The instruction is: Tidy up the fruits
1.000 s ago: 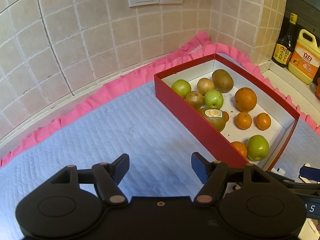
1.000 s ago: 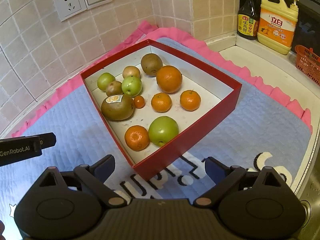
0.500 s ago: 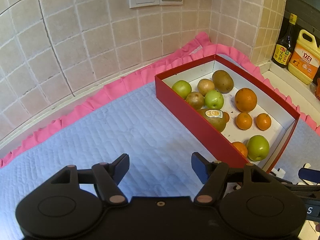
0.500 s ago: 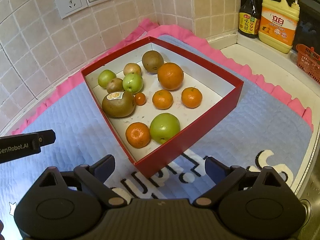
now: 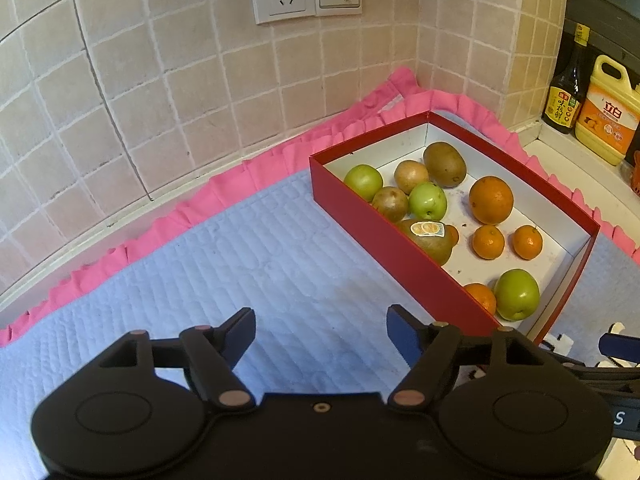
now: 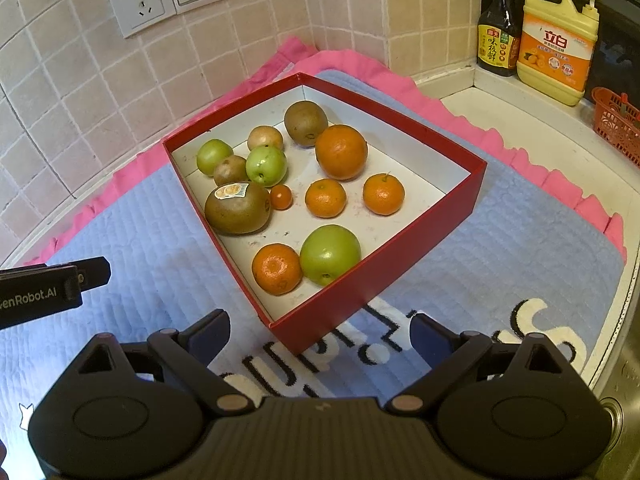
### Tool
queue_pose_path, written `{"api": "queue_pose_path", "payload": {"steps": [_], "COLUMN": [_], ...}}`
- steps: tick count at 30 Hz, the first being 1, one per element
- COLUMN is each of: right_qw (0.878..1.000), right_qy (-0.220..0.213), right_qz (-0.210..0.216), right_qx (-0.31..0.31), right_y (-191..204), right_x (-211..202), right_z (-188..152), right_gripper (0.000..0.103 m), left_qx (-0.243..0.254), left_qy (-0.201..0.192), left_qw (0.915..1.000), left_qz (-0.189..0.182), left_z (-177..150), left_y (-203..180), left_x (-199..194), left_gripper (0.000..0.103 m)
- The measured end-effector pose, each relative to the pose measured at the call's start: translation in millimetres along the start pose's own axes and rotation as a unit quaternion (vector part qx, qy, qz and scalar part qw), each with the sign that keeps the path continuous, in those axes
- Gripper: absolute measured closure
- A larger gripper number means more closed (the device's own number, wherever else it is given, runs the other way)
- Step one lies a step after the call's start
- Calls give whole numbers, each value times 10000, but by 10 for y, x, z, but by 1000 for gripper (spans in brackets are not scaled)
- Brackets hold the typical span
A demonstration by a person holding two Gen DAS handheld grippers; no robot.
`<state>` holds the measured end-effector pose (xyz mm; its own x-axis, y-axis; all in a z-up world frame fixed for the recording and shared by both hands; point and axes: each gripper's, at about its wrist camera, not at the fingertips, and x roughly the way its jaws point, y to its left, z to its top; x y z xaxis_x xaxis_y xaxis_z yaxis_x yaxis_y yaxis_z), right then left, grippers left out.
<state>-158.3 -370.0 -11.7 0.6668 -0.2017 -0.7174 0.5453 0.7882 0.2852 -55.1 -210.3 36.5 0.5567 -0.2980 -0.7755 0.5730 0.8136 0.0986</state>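
Two grippers are mine here, and neither holds anything. My left gripper (image 5: 321,330) hangs over the bare pale-blue quilted mat (image 5: 224,264) with the pink ruffled edge, its jaws opening with only mat between them. Just to its right sits the shallow red cardboard box with a white inside (image 6: 400,258), resting on that mat on the counter (image 6: 516,116); one corner points toward my right gripper (image 6: 320,336), the opposite corner toward the tiled wall corner.

Inside the box, from left to right in the right wrist view: a small green apple (image 6: 214,157), a brownish round fruit (image 6: 231,170) touching it, and the big brown kiwi with a sticker (image 6: 238,207), its long axis lying roughly across the view, along the box's left wall. Then a second green apple (image 6: 266,166), a tiny orange fruit (image 6: 281,197) touching the kiwi, a tan round fruit (image 6: 265,138), a mandarin (image 6: 277,269) beside the large green apple (image 6: 330,254), another brown kiwi (image 6: 306,123) near the far corner, the large orange (image 6: 341,152), and two more mandarins (image 6: 325,198), (image 6: 383,194).

My right gripper stands wide apart, empty, straddling the box's near corner from above. Far right stand a dark sauce bottle (image 6: 498,36) and a yellow detergent jug (image 6: 556,40).
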Motion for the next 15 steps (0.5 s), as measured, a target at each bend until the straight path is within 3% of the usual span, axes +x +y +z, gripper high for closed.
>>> {"api": "queue_pose_path", "payload": {"steps": [15], "right_qw": [10000], "right_qy": [17], "right_qz": [6], "right_qx": [29], "right_y": [-3], "right_x": [-8], "right_z": [-17], "right_gripper": [5], "left_qx": [13], "left_qy": [-121], "left_qw": [9999], "left_qz": [95], "left_z": [-7], "left_y": [2], "left_x": [-39], "left_gripper": [16]}}
